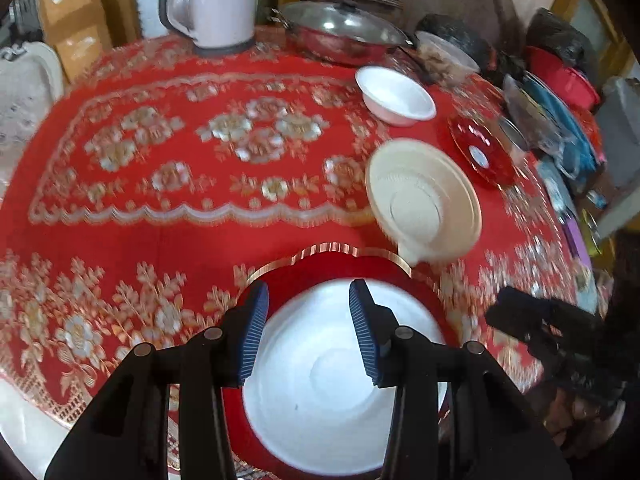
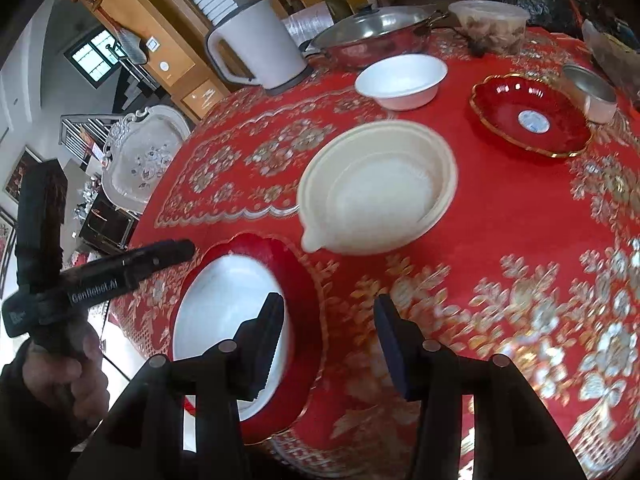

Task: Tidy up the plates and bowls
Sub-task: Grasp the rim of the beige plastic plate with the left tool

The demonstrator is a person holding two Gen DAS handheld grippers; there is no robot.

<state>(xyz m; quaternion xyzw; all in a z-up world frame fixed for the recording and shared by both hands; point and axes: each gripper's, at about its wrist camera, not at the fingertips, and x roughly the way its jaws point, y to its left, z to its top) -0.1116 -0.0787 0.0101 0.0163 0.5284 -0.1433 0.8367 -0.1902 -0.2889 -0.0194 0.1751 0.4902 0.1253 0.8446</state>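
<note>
My left gripper (image 1: 308,328) hangs over the white bowl (image 1: 332,392), which sits inside a red plate with a gold rim (image 1: 320,266) at the near edge of the table (image 1: 200,240). Its jaws are released and hold nothing. My right gripper (image 2: 328,344) is just beside this same plate, over the red cloth, also with jaws apart and empty. Beyond the plate stands the cream bowl with a spout (image 2: 376,192), apart from it. Farther behind the cream bowl is a smaller white bowl (image 2: 400,80), and to the right of that one a second red plate (image 2: 532,116). A white kettle (image 2: 256,48) and a lidded steel pot (image 2: 372,36) stand at the far edge.
</note>
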